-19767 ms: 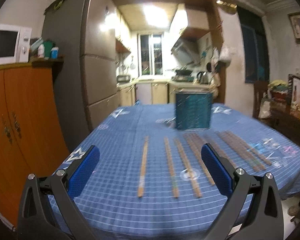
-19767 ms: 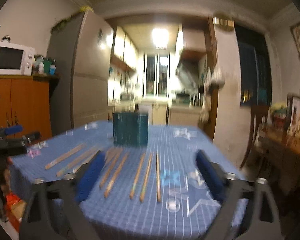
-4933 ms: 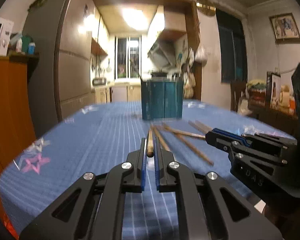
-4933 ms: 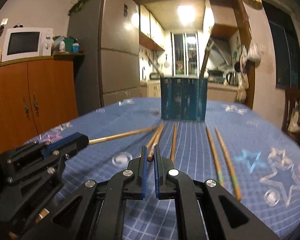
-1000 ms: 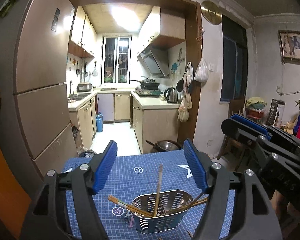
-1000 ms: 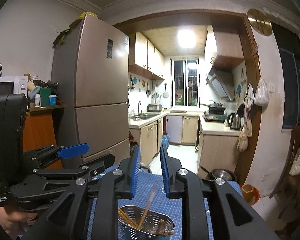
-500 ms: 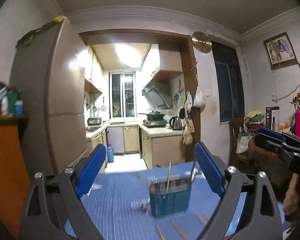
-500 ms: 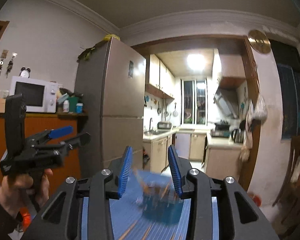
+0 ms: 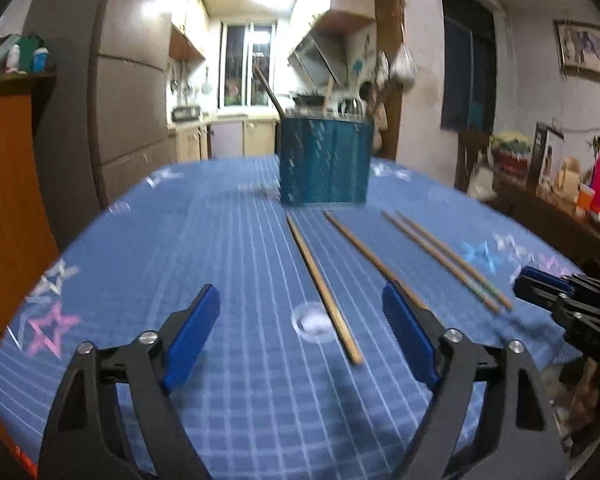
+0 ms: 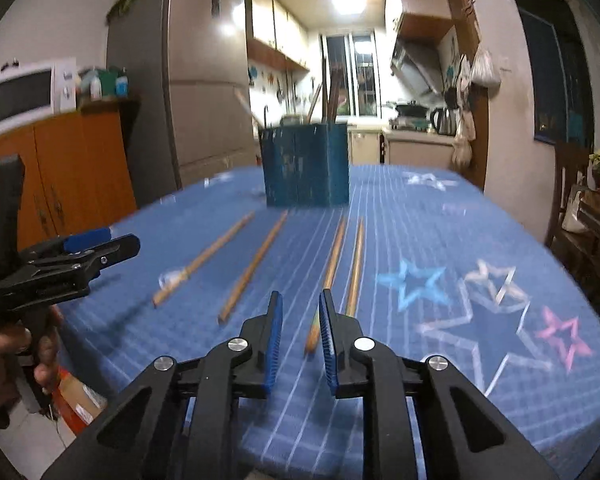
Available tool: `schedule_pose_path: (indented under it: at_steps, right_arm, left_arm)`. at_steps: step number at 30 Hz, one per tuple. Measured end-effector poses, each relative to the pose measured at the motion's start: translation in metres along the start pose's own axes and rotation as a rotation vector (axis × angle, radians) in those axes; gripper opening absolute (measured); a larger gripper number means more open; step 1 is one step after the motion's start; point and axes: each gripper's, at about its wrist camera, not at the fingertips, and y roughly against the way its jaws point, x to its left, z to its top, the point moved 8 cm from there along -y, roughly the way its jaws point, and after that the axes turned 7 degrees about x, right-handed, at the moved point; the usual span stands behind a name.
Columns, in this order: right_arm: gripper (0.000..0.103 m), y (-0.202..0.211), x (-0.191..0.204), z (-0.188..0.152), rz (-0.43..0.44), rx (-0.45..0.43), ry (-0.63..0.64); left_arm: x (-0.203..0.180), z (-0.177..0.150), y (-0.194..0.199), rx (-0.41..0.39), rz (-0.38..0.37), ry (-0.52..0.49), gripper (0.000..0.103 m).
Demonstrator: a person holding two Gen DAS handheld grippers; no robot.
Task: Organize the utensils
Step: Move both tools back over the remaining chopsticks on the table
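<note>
1. Nearest the cameras, the left gripper [image 9: 302, 328] spreads its fingers wide, empty; the right gripper [image 10: 299, 336] is narrowly parted, empty.
2. Four chopsticks [image 9: 323, 289] lie on the blue counter [image 9: 220, 248].
3. Farther off, the holder [image 9: 324, 160] contains more chopsticks; no writing is legible.

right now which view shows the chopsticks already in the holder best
The right wrist view. Several chopsticks stick up above the holder against the bright window, though blurred. The left wrist view shows only one dark stick leaning out of the holder's left corner; the rest of the rim is smeared.
</note>
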Motion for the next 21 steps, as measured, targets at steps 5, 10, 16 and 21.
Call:
schedule_pose_path:
  at_steps: [5, 10, 16, 21]
  right_arm:
    - [0.016, -0.018, 0.005, -0.012, -0.052, 0.041, 0.031]
    - [0.016, -0.027, 0.005, -0.015, -0.087, 0.040, 0.029]
    - [0.016, -0.028, 0.000, -0.016, -0.103, 0.046, 0.021]
    - [0.016, -0.032, -0.003, -0.014, -0.107, 0.050, 0.018]
  left_arm:
    - [0.000, -0.021, -0.008, 0.029, -0.010, 0.001, 0.066]
    - [-0.007, -0.028, -0.012, 0.044, -0.022, -0.014, 0.059]
    - [-0.014, -0.029, -0.015, 0.047, -0.034, -0.019, 0.056]
    - [-0.020, -0.030, -0.018, 0.053, -0.045, -0.018, 0.051]
